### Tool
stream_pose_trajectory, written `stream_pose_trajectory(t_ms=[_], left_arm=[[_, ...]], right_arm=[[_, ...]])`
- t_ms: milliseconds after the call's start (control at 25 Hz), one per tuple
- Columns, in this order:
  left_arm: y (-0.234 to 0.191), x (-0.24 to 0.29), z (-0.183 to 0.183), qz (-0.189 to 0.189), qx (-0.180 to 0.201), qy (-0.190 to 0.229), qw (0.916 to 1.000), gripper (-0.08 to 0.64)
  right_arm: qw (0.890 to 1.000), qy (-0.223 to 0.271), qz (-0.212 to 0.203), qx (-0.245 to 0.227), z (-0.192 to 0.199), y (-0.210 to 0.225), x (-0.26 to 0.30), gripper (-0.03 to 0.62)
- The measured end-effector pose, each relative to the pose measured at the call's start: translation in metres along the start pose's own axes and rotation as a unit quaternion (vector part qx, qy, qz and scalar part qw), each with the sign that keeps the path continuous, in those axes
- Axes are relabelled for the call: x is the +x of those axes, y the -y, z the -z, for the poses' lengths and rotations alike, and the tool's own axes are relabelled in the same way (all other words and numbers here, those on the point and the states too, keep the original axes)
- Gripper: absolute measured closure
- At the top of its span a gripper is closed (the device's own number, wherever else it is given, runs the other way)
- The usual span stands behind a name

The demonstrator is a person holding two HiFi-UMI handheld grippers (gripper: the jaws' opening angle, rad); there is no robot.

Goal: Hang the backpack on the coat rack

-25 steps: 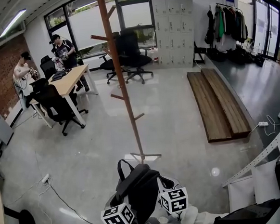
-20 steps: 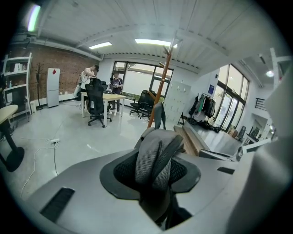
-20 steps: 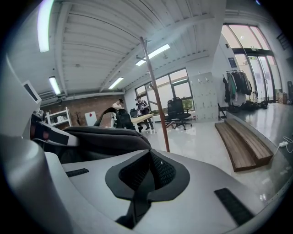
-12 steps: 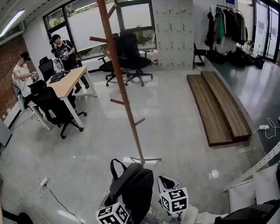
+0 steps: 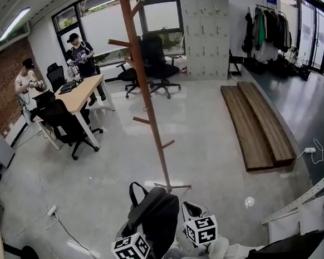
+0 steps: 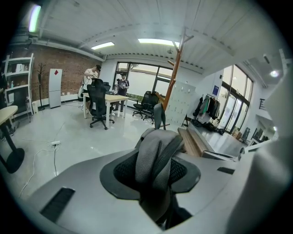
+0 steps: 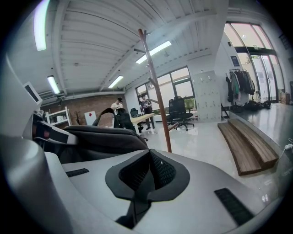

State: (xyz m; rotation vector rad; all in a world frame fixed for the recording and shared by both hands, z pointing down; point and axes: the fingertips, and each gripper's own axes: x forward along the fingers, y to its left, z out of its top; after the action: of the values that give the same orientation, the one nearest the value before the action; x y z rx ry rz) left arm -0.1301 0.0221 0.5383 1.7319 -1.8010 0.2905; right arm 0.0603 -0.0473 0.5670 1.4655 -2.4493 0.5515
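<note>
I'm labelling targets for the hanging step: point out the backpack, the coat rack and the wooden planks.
backpack (image 5: 157, 213): head view, on its dark front panel.
coat rack (image 5: 147, 99): head view, on the wooden pole.
wooden planks (image 5: 256, 124): head view, on their top face.

The left gripper (image 6: 154, 179) and right gripper (image 7: 149, 174) have pale grey shells and black mesh pads (image 7: 165, 171). Each carries a white cube (image 5: 134, 249) with black square markers. A pale grey sleeve (image 5: 219, 252) shows at six o'clock.

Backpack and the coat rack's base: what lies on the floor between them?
Nothing: the head view shows only bare floor between the backpack and the coat rack.
</note>
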Motion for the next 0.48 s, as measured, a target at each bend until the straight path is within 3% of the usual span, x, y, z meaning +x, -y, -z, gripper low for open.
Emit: stream_pose_trajectory(t_ms=[480], left_arm=[[-0.02, 0.053, -0.041, 0.01, 0.004, -0.009, 0.9999, 0.431]], right_arm=[[1.0, -0.003, 0.008, 0.001, -0.029, 0.001, 0.063, 0.578]])
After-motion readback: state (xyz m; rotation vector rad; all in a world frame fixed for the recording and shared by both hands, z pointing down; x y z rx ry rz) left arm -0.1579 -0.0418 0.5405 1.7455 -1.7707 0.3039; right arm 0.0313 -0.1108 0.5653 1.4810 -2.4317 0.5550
